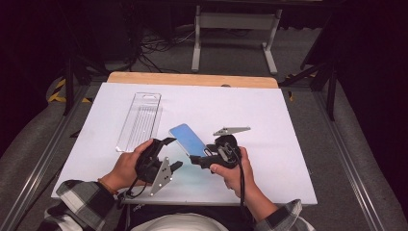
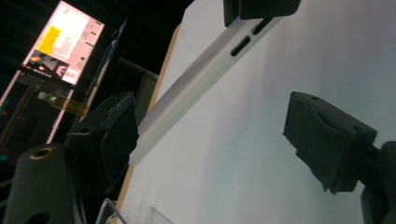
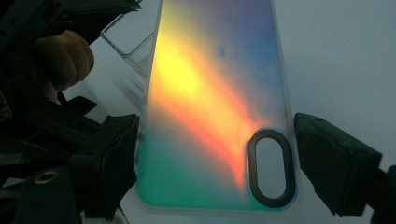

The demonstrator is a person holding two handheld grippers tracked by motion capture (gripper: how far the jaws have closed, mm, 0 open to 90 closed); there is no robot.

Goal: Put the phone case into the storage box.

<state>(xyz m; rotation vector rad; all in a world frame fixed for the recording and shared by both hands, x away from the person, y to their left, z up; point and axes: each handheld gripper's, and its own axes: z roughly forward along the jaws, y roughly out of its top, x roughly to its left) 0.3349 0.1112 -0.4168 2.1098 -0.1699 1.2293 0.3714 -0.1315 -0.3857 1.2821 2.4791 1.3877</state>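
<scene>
White tabletop [image 1: 269,110] spreads before us in the high view, with a wooden edge at its far side and dark floor, cables and a metal frame beyond. On the left part of the table lies a clear plastic package [image 1: 140,121], flat and empty-looking. Near the front edge we hold the right gripper [image 1: 202,159] closed across the width of a phone case [image 1: 187,139], which looks blue from above and juts up and away toward the table's middle. Our left gripper [image 1: 169,153] sits just beside the case's near-left edge, its jaws parted and nothing pinched between them.

From the left gripper view, we see the phone case [image 2: 196,86] edge-on as a pale strip with button slots, running past the left pad and up to the other gripper's jaws at the top. The left gripper [image 2: 210,140] stands released; whether its left pad touches the case we cannot tell.

Looking along the right gripper [image 3: 215,158], we see both pads pressed on the long sides of the phone case [image 3: 210,93], iridescent orange, yellow and green, with the oval camera opening by the right pad. The clear plastic package [image 3: 128,44] lies behind.
</scene>
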